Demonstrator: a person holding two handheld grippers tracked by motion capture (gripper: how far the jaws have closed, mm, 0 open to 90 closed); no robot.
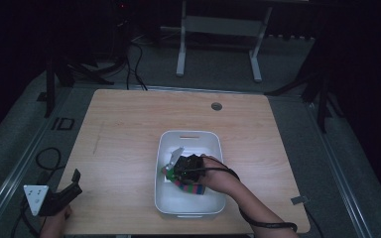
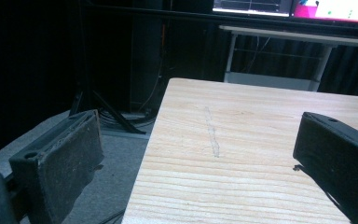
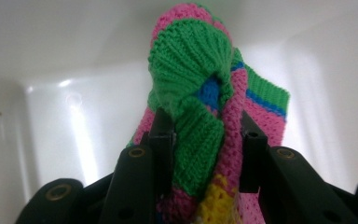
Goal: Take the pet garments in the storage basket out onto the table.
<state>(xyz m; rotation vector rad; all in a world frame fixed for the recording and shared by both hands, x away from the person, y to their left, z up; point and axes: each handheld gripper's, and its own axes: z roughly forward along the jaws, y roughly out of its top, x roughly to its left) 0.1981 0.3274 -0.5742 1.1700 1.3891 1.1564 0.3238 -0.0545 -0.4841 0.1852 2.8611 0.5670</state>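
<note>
A knitted piece (image 3: 191,60) striped in green, pink, blue and yellow is bunched between the jaws of my right gripper (image 3: 207,133), which is shut on it. From above, that gripper (image 1: 179,168) sits inside the white bin (image 1: 188,133), with the knit (image 1: 191,188) trailing beneath the hand. My left gripper (image 1: 77,182) rests at the table's near left corner. Its jaws stand wide open with nothing between them (image 2: 200,163).
A pale, folded item (image 1: 176,152) lies in the bin beside the knit. The wooden table (image 1: 124,129) has a round cable hole (image 1: 217,106) at the back. Beyond it stand a desk frame (image 1: 218,29) and floor cables (image 1: 134,69).
</note>
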